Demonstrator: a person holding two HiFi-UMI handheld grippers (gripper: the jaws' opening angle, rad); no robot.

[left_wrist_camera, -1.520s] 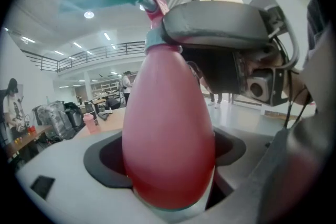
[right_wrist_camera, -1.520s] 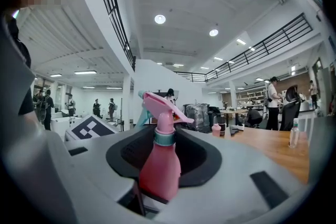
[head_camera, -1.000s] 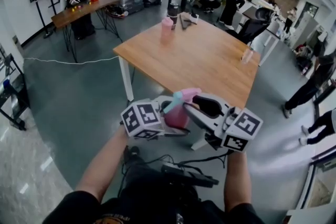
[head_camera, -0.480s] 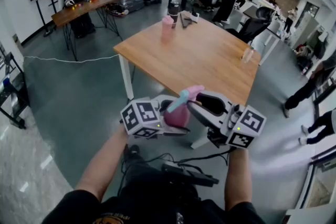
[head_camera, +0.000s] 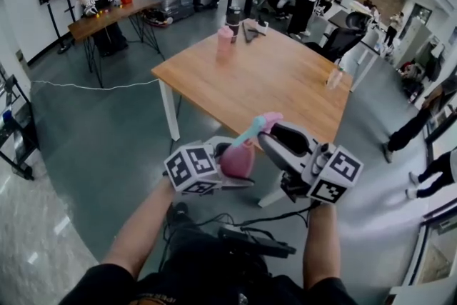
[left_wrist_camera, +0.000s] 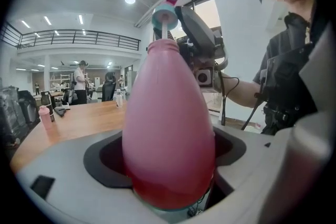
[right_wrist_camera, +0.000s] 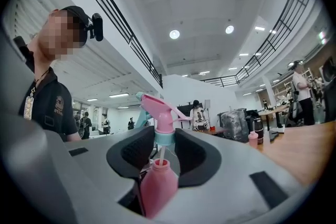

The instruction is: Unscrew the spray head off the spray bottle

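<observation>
Spray bottle (left_wrist_camera: 168,128), pink and egg-shaped, sits upright in the air in front of the person's chest, short of the near edge of the wooden desk (head_camera: 271,82) and not resting on it. Its neck (right_wrist_camera: 159,164) is open. Its wall is opaque, redder toward the base in the left gripper view, and whether there is liquid inside cannot be told. The spray head (right_wrist_camera: 157,107), pink with a teal collar (right_wrist_camera: 164,137) and teal trigger, stands just above the neck and apart from it. Only the thin white dip tube (left_wrist_camera: 166,31) bridges the gap, running from the collar down into the mouth of the bottle.

The left tool (left_wrist_camera: 168,155) is clamped on the wide lower body of the bottle, with a dark pad pressing on either side. The right tool (right_wrist_camera: 165,149) comes in roughly level from the opposite side. Its jaws are partly closed and grip the spray head at the teal collar, with the nozzle and trigger rising above the pads.

Farther back, the desk carries a smaller pink bottle (head_camera: 226,39) near its far corner and a clear bottle (head_camera: 335,75) by its right edge.
</observation>
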